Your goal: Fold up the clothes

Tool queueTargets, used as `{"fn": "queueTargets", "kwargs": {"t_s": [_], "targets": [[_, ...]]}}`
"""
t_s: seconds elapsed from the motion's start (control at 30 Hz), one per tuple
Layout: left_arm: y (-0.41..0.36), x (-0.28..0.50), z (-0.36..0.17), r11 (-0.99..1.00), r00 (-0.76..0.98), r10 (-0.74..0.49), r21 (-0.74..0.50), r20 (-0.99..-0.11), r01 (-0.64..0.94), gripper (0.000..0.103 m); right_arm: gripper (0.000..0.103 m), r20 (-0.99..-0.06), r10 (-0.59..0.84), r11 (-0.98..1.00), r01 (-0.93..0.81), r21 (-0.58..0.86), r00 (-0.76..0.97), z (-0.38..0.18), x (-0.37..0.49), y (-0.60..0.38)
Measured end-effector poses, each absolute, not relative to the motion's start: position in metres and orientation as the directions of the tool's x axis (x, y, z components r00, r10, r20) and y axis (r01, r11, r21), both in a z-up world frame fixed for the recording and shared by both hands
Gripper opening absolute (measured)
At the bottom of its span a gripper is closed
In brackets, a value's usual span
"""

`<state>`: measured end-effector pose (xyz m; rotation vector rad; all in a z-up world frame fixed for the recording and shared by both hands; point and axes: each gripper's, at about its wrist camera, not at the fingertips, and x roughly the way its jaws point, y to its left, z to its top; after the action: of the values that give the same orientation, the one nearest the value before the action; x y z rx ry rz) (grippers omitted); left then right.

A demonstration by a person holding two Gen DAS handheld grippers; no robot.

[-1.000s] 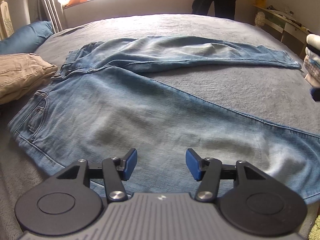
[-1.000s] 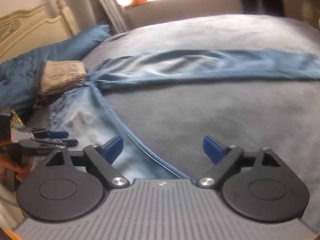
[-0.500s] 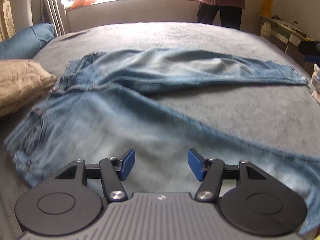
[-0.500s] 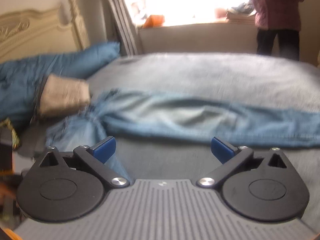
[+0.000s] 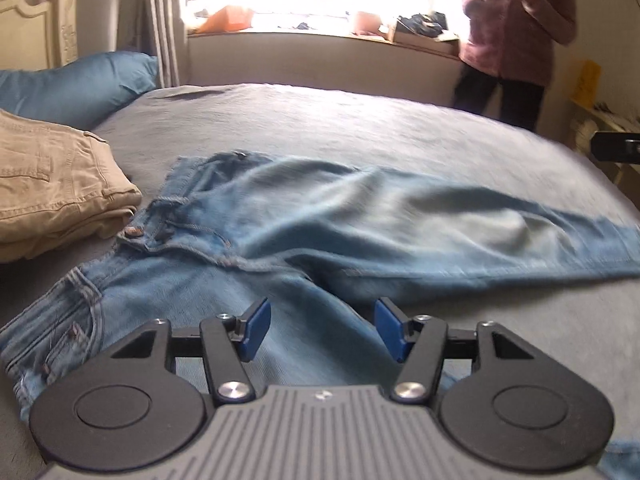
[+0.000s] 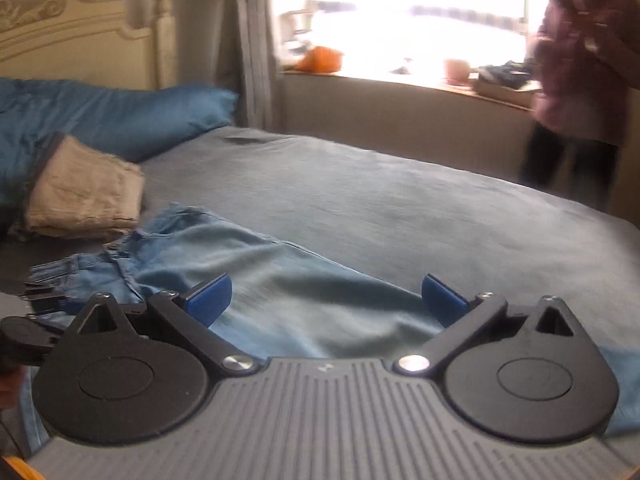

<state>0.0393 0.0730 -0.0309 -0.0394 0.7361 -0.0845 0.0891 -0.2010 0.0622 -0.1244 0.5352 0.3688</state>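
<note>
Light blue jeans [image 5: 360, 216] lie spread on the grey bed [image 5: 360, 128], waist to the left, one leg running right and the other coming toward me. My left gripper [image 5: 322, 320] hovers over the crotch and near leg. Its jaws are closing slightly, and no cloth is between the blue pads. In the right wrist view the jeans [image 6: 280, 280] lie just beyond my right gripper [image 6: 326, 294], which stands wide open over the far leg and grips nothing.
Folded beige trousers [image 5: 52, 184] rest at the left beside a blue pillow [image 5: 76, 88]. A person [image 5: 516, 28] in a pink jacket stands by the window beyond the bed's far edge. Bare grey bedcover [image 6: 400, 208] stretches behind the jeans.
Both grippers have swept across the bed toward the waist and far leg. The right gripper's jaws have widened. The jeans lie as before.
</note>
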Motion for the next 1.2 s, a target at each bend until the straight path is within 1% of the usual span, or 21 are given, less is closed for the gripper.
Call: {"fn": "queueTargets", "kwargs": {"t_s": [0.1,0.17,0.23,0.27,0.3,0.37,0.4,0.47,0.57,0.63,0.7,0.73,0.83,0.93,1.03,1.13,1.2], "targets": [[0.085,0.060,-0.033,0.996,0.763,-0.066,-0.088,-0.643,0.012,0.051,0.102,-0.539,0.356,0.898,-0.439,-0.029,0.764,0.063,0.122,-0.176],[0.094,0.073,-0.032,0.993,0.780,-0.055,-0.115,-0.623,-0.022,0.042,0.101,-0.550,0.390,0.873,-0.487,-0.035,0.738,0.061,0.144,-0.156],[0.101,0.086,-0.033,0.988,0.788,-0.051,-0.145,-0.614,-0.048,0.037,0.100,-0.570,0.419,0.847,-0.531,-0.036,0.707,0.056,0.167,-0.133],[0.102,0.092,-0.035,0.988,0.787,-0.055,-0.150,-0.614,-0.048,0.032,0.096,-0.582,0.431,0.834,-0.550,-0.034,0.689,0.052,0.179,-0.121],[0.102,0.099,-0.037,0.987,0.787,-0.058,-0.154,-0.615,-0.048,0.031,0.091,-0.601,0.441,0.824,-0.566,-0.024,0.667,0.046,0.190,-0.108],[0.099,0.109,-0.045,0.989,0.779,-0.058,-0.141,-0.624,-0.039,0.030,0.062,-0.645,0.456,0.807,-0.590,0.010,0.613,0.034,0.213,-0.082],[0.097,0.112,-0.050,0.991,0.772,-0.054,-0.132,-0.634,-0.039,0.030,0.057,-0.669,0.459,0.802,-0.596,0.029,0.584,0.026,0.223,-0.070],[0.095,0.116,-0.061,0.992,0.754,-0.042,-0.115,-0.656,-0.046,0.029,0.039,-0.708,0.462,0.796,-0.601,0.067,0.534,0.011,0.242,-0.048],[0.096,0.113,-0.072,0.993,0.750,-0.039,-0.112,-0.660,-0.047,0.031,0.025,-0.754,0.464,0.788,-0.606,0.112,0.464,-0.013,0.266,-0.020],[0.097,0.112,-0.075,0.993,0.756,-0.038,-0.106,-0.654,-0.042,0.031,0.022,-0.782,0.455,0.792,-0.595,0.136,0.426,-0.031,0.282,-0.005],[0.096,0.112,-0.077,0.994,0.759,-0.038,-0.103,-0.650,-0.039,0.031,0.020,-0.804,0.424,0.810,-0.572,0.131,0.416,-0.047,0.298,0.006],[0.096,0.112,-0.077,0.994,0.761,-0.038,-0.104,-0.648,-0.039,0.031,0.017,-0.807,0.420,0.818,-0.559,0.137,0.416,-0.053,0.306,0.010],[0.096,0.111,-0.078,0.995,0.764,-0.037,-0.098,-0.645,-0.035,0.031,0.016,-0.783,0.443,0.842,-0.502,0.196,0.437,-0.053,0.326,0.011],[0.096,0.112,-0.079,0.994,0.763,-0.043,-0.104,-0.645,-0.032,0.031,0.018,-0.771,0.409,0.890,-0.399,0.220,0.488,-0.046,0.344,-0.001],[0.099,0.112,-0.079,0.991,0.763,-0.056,-0.127,-0.644,-0.035,0.031,0.018,-0.737,0.422,0.902,-0.328,0.281,0.528,-0.025,0.349,-0.037],[0.099,0.112,-0.081,0.991,0.766,-0.056,-0.132,-0.640,-0.037,0.031,0.019,-0.734,0.402,0.907,-0.349,0.236,0.548,0.004,0.331,-0.078],[0.098,0.113,-0.081,0.991,0.768,-0.051,-0.126,-0.639,-0.039,0.031,0.019,-0.761,0.395,0.906,-0.354,0.232,0.514,0.014,0.314,-0.103]]}}
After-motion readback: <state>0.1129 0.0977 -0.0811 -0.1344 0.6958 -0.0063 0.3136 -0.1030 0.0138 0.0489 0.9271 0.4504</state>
